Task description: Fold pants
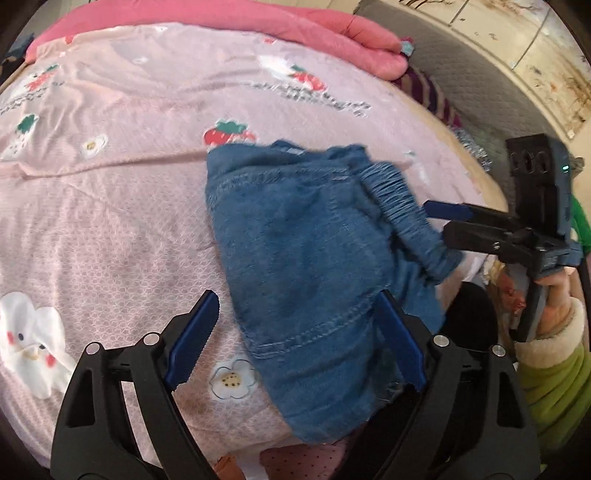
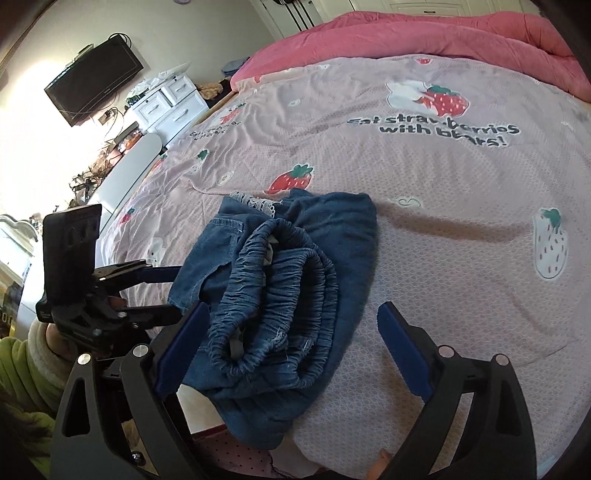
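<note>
Blue denim pants (image 1: 303, 240) (image 2: 332, 229) lie folded into a thick bundle on the pink strawberry-print sheet (image 1: 110, 221) (image 2: 443, 258), close to the bed's near edge. Their gathered elastic waistband (image 1: 399, 199) (image 2: 273, 280) is stacked on the right side of the bundle. My left gripper (image 1: 297, 299) (image 2: 175, 293) stands open over the bundle's left end, one finger above the bare sheet, the other above the denim. My right gripper (image 2: 291, 310) (image 1: 437, 221) is open around the waistband end; its pads do not press on the cloth.
A rolled pink quilt (image 1: 258, 22) (image 2: 406, 33) lies along the far side of the bed. A wall TV (image 2: 94, 81) and white drawers (image 2: 173, 99) stand beyond the left side. Green sleeves (image 1: 554, 387) (image 2: 22, 369) show behind the grippers.
</note>
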